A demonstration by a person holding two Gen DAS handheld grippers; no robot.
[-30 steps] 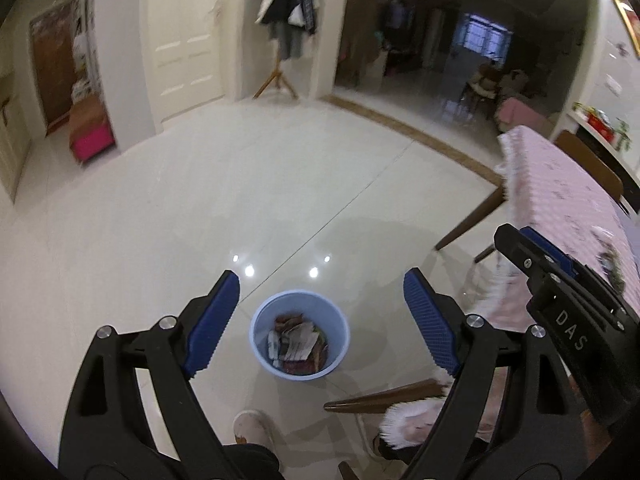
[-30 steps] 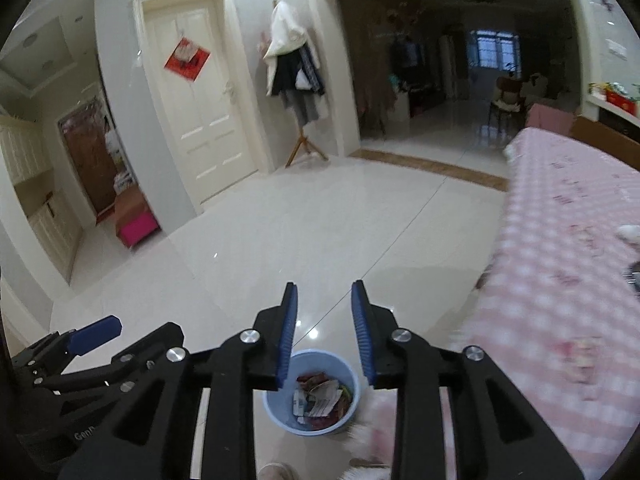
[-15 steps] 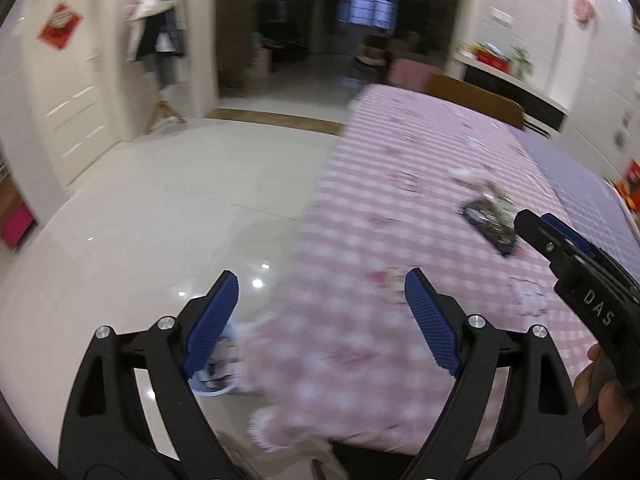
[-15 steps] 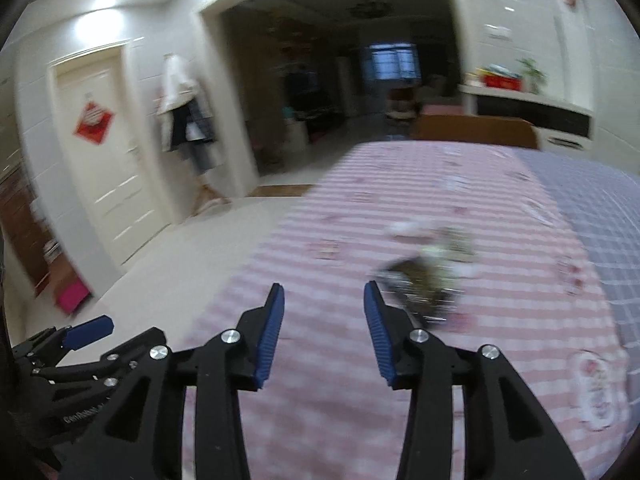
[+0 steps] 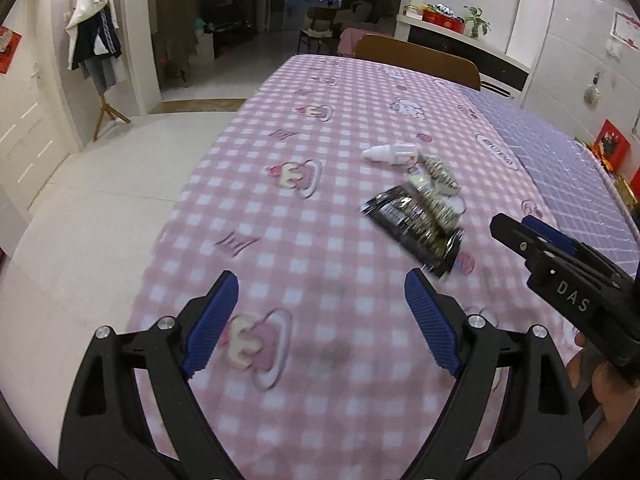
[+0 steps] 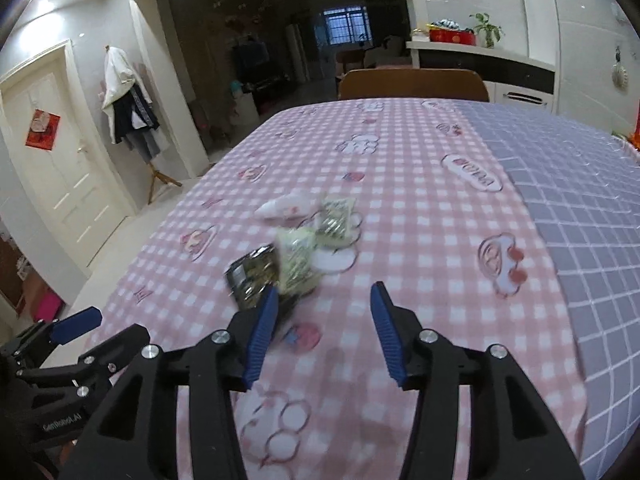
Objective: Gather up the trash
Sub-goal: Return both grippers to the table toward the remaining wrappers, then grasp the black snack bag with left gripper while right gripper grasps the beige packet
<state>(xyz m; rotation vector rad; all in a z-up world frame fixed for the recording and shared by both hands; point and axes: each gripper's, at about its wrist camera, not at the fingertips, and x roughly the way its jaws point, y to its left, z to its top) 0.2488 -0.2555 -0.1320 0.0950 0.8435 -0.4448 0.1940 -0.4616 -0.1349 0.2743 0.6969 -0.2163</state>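
The trash is a small cluster on the pink checked tablecloth (image 5: 280,240), near the middle of the table's width: a black foil wrapper (image 5: 414,230) nearest the person, two pale patterned packets (image 5: 438,184) overlapping its far end, and a white tube-like item (image 5: 390,153) just beyond them. In the left wrist view the black wrapper's long axis runs diagonally, from upper left to lower right; the right wrist view is blurred there and its outline is less certain. The right gripper (image 6: 322,330) stands closest to it: its left finger overlaps the near end of the black wrapper (image 6: 254,276) in that view, though whether it touches cannot be told. The cluster lies ahead and slightly left of this gripper's centre line. Its jaws have just been opening, stand moderately apart, and nothing is between them. The left gripper (image 5: 320,320) is spread wide and empty, over bare cloth, with the cluster ahead and to its right, well apart. Judgement: the right hand is better placed for the next pick and needs a small shift leftward to bring the wrapper between its fingers. A wooden chair (image 6: 414,84) stands at the table's far end.
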